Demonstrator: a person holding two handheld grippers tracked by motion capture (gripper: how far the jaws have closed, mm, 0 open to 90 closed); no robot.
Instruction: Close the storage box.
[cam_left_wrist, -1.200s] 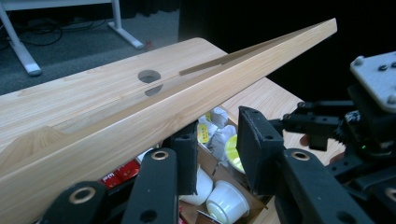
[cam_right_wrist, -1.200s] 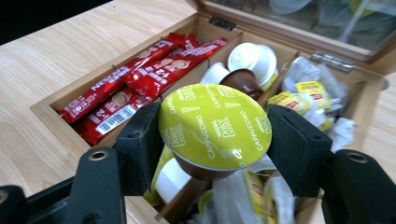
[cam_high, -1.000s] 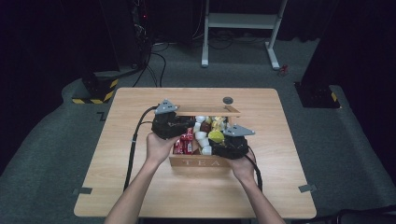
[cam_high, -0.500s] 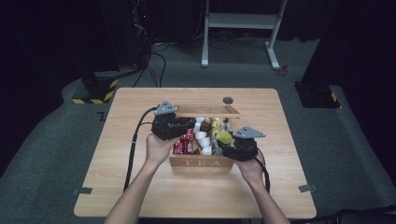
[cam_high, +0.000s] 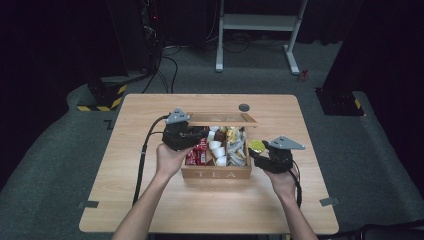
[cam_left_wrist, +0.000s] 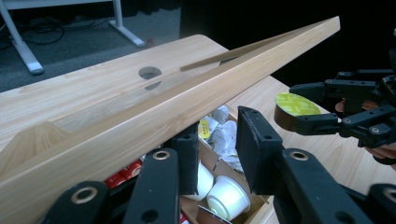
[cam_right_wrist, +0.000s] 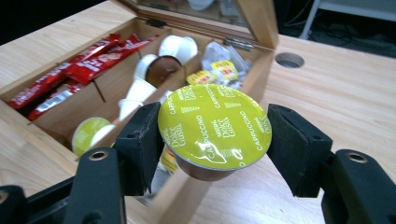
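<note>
I've got the capsule (cam_right_wrist: 214, 128) sitting between my right gripper (cam_right_wrist: 215, 140)'s two black pads, one pad against each side of its body, so that gripper is closed on it. It's a squat round pod, brown plastic cup below, glossy lime-green foil lid on top with white cappuccino lettering. The lid faces up and a little toward the camera; the pod's axis runs roughly upright, across the line of the jaws. From above, the capsule (cam_high: 257, 145) hangs just off the right end of the tea box (cam_high: 216, 173), above the table (cam_high: 150, 205) and nearer its right edge than its left.

The box is pale wood, rectangular, with TEA lettered on its near wall, and it sits about mid-table. Thin wooden dividers split it into compartments: red stick sachets (cam_right_wrist: 79, 60) lie lengthwise in the left one, white and brown pods (cam_right_wrist: 161, 60) fill the middle, crinkly clear packets with yellow labels (cam_right_wrist: 219, 65) sit at the right. Another green-lidded pod (cam_right_wrist: 86, 133) lies in the near end of the middle compartment.

My left gripper (cam_high: 181, 135) is over the box's left end. In its own view the jaws stand partly apart, the left pad just beneath the edge of the raised lid (cam_left_wrist: 187, 107), a long wood frame with a clear pane. I can't tell whether anything is actually pinched there. Across the box, that same view catches the right gripper carrying the capsule (cam_left_wrist: 294, 105).

A round hole (cam_high: 244, 107) is cut in the table near its far edge, behind the box.
</note>
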